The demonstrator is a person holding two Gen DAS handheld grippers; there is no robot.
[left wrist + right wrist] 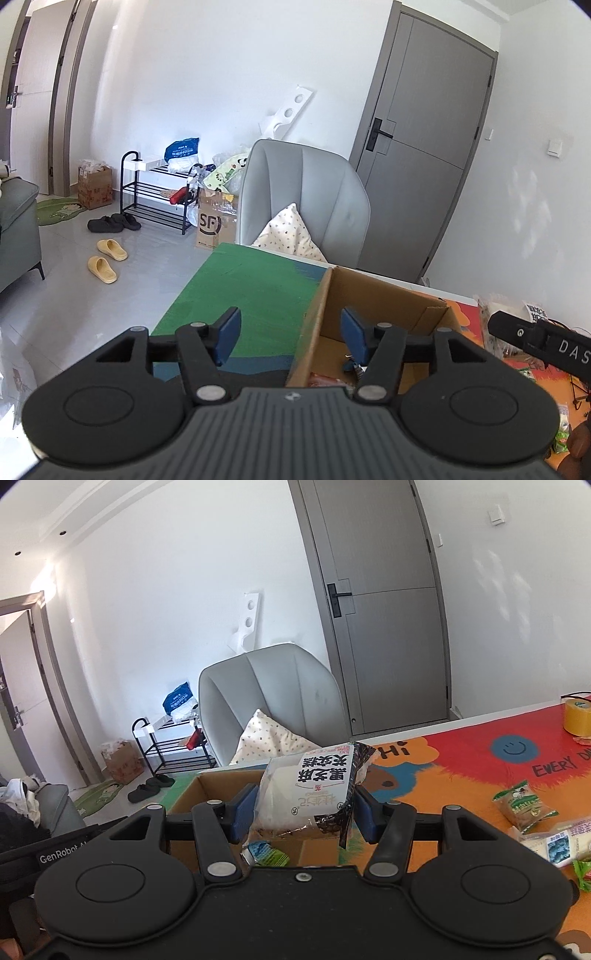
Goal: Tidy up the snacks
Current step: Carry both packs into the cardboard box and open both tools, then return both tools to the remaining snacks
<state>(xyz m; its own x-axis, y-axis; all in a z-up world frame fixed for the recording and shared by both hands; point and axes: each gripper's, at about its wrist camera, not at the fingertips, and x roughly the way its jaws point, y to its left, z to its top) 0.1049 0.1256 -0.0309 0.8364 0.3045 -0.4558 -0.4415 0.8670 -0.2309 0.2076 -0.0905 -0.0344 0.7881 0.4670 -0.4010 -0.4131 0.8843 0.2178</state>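
My right gripper (303,812) is shut on a white snack packet (308,794) with black printed characters, held above the near edge of an open cardboard box (207,786). My left gripper (290,336) is open with nothing between its blue pads (226,338); its right pad hangs over the cardboard box (384,295), its left pad over the green part of the mat. Small wrapped snacks (351,363) lie on the box floor. The right gripper's black body (535,338) shows at the right of the left wrist view.
A colourful mat (480,760) covers the table, with loose snack packets (524,805) and a roll of yellow tape (578,718) on it. A grey chair (306,195) with a cushion stands behind the table. A shoe rack (159,195) and slippers sit on the floor.
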